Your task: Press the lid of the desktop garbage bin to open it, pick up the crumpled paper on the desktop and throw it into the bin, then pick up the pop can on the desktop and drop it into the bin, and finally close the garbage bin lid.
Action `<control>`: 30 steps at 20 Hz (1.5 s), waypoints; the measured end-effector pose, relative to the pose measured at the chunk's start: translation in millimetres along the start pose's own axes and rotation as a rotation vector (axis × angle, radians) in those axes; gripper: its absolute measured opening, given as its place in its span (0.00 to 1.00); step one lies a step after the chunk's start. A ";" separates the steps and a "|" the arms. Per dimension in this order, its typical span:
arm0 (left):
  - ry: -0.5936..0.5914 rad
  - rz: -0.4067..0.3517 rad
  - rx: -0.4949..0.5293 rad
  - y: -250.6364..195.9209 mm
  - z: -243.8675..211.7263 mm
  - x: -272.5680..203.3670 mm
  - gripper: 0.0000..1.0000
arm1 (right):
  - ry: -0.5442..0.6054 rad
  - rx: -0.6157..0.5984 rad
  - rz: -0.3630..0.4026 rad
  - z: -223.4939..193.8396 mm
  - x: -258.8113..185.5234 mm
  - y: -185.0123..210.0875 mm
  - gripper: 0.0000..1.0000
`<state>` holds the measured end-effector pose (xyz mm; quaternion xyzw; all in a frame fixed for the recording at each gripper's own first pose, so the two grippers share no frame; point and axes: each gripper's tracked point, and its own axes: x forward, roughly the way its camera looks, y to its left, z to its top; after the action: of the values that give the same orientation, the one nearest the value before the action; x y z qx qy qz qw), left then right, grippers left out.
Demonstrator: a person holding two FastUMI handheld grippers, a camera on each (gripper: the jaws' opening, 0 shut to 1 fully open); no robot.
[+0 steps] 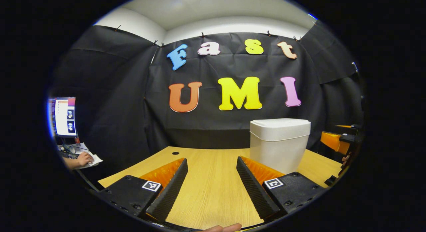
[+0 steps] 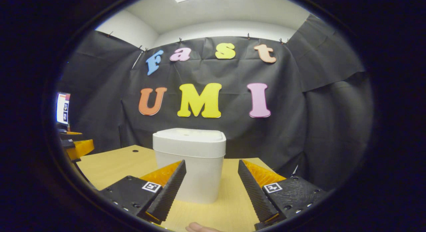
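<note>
Left gripper view: the left gripper point(image 1: 212, 178) hangs over the wooden table point(image 1: 213, 198) with its two fingers spread wide, nothing between them but bare tabletop. The white bin point(image 1: 279, 143) stands upright on the table, farther off and to the right of the right-hand finger, its base partly hidden behind that finger; its lid point(image 1: 280, 126) sits flat and closed. At the far right edge the other gripper point(image 1: 336, 140) shows, beside the bin; whether its jaws are apart cannot be told from here. At the far left a monitor point(image 1: 65, 117) stands off the table, with a person's hand point(image 1: 83, 158) resting on paper below it. Right gripper view: the right gripper point(image 2: 212, 178) also has its fingers spread apart, holding nothing. The bin point(image 2: 189, 163) stands just ahead, slightly left of the gap, its lower left part covered by the left-hand finger; no contact is visible. Lid point(image 2: 189, 138) closed. A fingertip point(image 2: 199, 228) peeks in at the bottom edge.
</note>
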<state>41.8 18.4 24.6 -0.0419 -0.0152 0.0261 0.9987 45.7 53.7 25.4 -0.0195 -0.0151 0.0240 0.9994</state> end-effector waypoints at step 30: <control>-0.016 0.039 0.015 -82.4 13.2 18.5 0.97 | 0.041 -0.030 0.056 1.0 20.5 -44.1 0.96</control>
<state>64.1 -61.5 45.2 -0.0345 -0.0223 0.0460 0.9981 68.2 10.7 28.7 -0.0352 0.0055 0.0513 0.9980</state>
